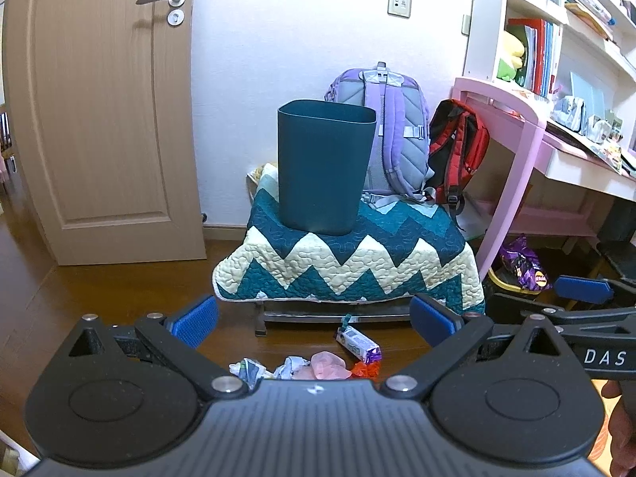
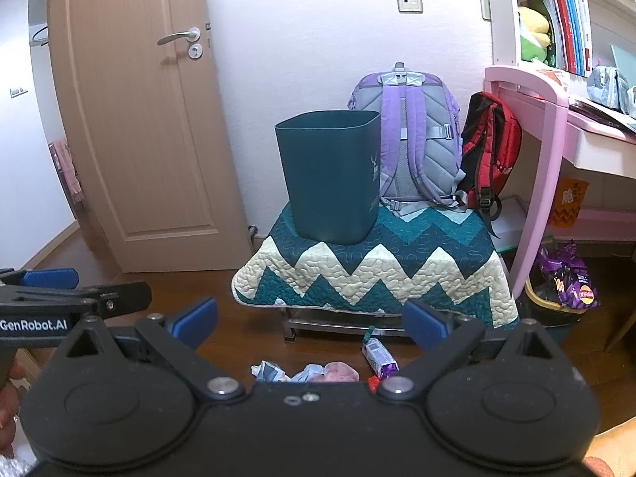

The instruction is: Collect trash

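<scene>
— On the wooden floor, how far is the collecting, as you see it?

— I judge it is at the beginning. The dark teal plastic bin with rounded corners (image 2: 332, 177) stands upright on the quilted zigzag blanket of teal and cream (image 2: 373, 270), which covers a low metal stand. I cannot see inside the bin. All the trash I can see is on the floor in front of the stand, near the grippers.

— And the grippers?

— The left gripper (image 1: 314, 320) has its jaws spread wide and holds nothing. The right gripper (image 2: 311, 320) is the same, wide apart and empty. Both have black plastic arms and blue ribbed pads.

— What is the trash made of?

— Going by size: a pale pink soft-looking lump (image 1: 328, 365), maybe plastic or tissue; crumpled white paper pieces with print (image 1: 248, 369), light and irregular; a small white and purple glossy wrapper, long in shape, with twisted ends (image 1: 357, 344); and a little shiny orange-red foil scrap (image 1: 363, 369). The pieces lie close together, some touching. A purple crinkled snack bag (image 2: 568, 280) sits well apart, under the pink desk.

— So everything is left to do?

— It seems so.
</scene>
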The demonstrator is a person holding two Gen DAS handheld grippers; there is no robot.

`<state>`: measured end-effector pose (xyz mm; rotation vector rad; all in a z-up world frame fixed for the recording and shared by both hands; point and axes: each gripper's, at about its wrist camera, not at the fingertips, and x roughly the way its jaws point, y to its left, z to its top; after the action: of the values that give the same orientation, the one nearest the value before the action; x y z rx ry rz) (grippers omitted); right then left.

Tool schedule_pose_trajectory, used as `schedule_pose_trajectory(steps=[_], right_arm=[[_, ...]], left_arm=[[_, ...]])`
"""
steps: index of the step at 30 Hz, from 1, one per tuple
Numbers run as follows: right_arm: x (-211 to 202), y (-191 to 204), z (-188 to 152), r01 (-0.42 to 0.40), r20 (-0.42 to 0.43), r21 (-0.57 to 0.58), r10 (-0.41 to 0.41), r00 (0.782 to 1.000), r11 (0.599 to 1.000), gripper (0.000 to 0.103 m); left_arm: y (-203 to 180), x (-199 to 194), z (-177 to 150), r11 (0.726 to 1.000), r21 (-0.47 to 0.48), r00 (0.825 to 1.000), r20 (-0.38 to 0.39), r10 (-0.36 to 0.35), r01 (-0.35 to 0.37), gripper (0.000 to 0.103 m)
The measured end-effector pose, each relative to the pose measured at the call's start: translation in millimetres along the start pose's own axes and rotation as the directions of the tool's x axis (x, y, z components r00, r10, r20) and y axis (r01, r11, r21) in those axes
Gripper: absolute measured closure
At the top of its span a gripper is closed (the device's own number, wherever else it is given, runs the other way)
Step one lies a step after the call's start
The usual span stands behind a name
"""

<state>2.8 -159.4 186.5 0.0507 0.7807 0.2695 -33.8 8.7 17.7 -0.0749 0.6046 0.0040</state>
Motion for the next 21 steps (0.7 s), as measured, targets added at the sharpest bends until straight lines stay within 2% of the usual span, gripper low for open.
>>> schedule_pose_trajectory(steps=[16,21], right_arm=[[10,4,4,-0.003,-0.013,-0.015,0.003,1.0,1.0,0.004],[26,1,6,0.001,-0.035,-0.022,-0.002,0.999,1.0,0.005]], left_arm=[[6,9,0,1.0,-0.021,1.0,-0.014,-0.014,0.013,0.0],[10,30,3,0.999,-0.034,0.998,-0.053,-0.024,0.022,0.0]])
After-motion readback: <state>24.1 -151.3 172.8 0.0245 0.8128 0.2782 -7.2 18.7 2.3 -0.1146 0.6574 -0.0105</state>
